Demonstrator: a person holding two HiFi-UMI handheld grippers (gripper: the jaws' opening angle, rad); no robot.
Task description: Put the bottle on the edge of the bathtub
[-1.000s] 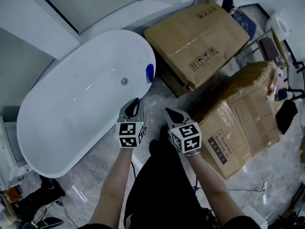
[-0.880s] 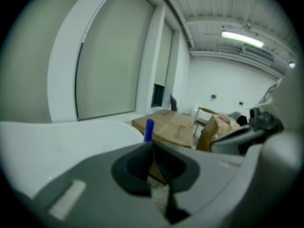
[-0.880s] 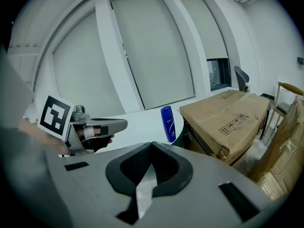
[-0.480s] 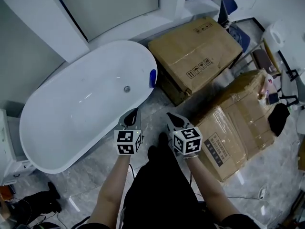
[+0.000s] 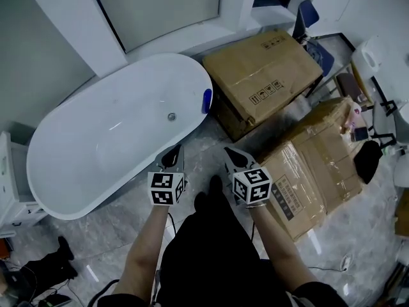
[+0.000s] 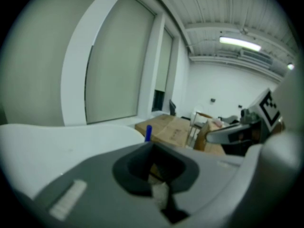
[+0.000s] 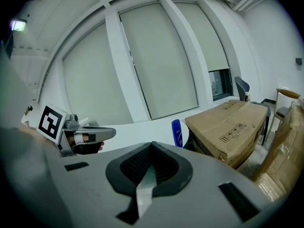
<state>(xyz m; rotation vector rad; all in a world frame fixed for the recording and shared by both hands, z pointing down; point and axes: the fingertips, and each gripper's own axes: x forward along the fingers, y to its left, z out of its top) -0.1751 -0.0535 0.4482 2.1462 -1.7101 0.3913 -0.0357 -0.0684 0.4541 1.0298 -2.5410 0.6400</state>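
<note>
Reading this as done: bottle (image 5: 206, 100) upright on bathtub (image 5: 96, 152) rim's right end; left gripper (image 5: 170, 157), right gripper (image 5: 234, 157) closed, empty, so avoid bumping it.

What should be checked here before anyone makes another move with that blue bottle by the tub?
1. Bottle on the tub's edge: ok. The blue bottle stands upright on the rim of the bathtub, at the end beside the cardboard box.
2. Left gripper empty: ok. Its jaws are together with nothing between them.
3. Right gripper empty: ok. Its jaws are together with nothing between them.
4. Grippers apart from the bottle: ok. Both are over the floor, short of the tub's end.
5. Bottle seated firmly on the rim: cannot tell. Its base is too small to judge.
</note>
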